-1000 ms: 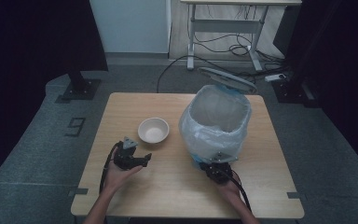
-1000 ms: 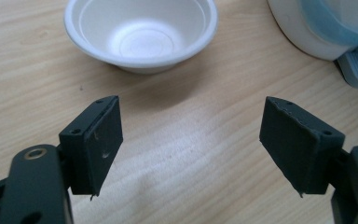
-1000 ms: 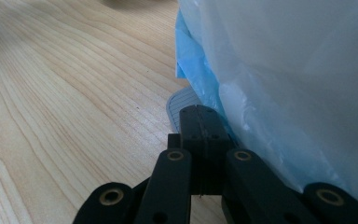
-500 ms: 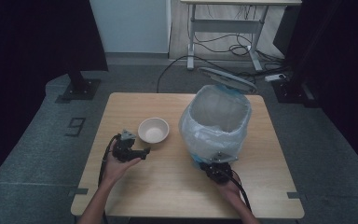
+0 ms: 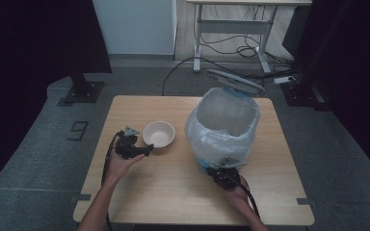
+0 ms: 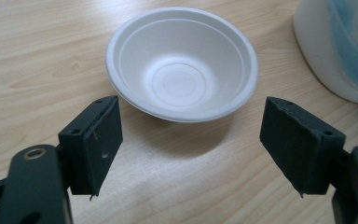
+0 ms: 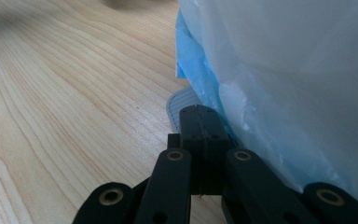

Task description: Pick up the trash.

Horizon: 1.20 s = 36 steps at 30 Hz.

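Lab/studio, black curtains (image 5: 29, 38), taped floor (image 5: 33, 159), standing desk (image 5: 231, 29)

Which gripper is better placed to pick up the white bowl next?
Left. The left gripper has its jaws open right in front of the white bowl. The right gripper is shut, pressing the pedal at the foot of the bin.

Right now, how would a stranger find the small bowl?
On the wooden table, look left of the tall bin lined with a plastic bag. The white bowl sits there, empty, just ahead of the left tongs; it is low, round and shallow.
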Tool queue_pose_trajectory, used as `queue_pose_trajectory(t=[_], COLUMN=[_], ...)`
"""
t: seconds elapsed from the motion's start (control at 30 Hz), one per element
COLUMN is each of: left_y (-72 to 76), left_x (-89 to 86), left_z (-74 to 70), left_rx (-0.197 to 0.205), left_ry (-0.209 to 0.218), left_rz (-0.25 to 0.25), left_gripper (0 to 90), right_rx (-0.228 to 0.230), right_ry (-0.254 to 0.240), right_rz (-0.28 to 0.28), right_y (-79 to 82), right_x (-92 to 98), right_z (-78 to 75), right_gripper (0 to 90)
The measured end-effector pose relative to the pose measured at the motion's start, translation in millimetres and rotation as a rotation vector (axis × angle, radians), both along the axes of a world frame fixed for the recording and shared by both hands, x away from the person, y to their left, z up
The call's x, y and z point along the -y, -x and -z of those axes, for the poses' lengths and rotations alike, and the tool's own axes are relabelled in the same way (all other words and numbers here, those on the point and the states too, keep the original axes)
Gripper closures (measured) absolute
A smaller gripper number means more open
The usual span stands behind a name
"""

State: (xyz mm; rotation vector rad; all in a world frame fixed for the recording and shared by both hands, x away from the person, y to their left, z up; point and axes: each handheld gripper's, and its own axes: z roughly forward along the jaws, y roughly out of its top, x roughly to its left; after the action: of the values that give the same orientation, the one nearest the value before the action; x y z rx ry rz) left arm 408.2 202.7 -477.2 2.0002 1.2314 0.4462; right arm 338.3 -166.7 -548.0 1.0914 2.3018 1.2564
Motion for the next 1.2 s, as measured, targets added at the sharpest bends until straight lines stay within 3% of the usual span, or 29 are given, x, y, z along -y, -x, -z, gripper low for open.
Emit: queue_pose_trajectory(t=[0.87,1.2], left_y=[-45.2,-65.6], left_x=[-6.8,-10.1], left_z=[-1.5,11.1], left_rx=[-0.018,-0.054], left_ry=[0.029,0.040], left_rz=[-0.051,-0.063], left_gripper=[21.5,21.5], right_rx=[-0.004,-0.008], right_ry=[-0.006,-0.011], right_rz=[0.001,0.000], right_y=[0.0,-0.5], right_x=[0.5,0.9], right_z=[0.3,0.4], right_gripper=[89.5,89.5])
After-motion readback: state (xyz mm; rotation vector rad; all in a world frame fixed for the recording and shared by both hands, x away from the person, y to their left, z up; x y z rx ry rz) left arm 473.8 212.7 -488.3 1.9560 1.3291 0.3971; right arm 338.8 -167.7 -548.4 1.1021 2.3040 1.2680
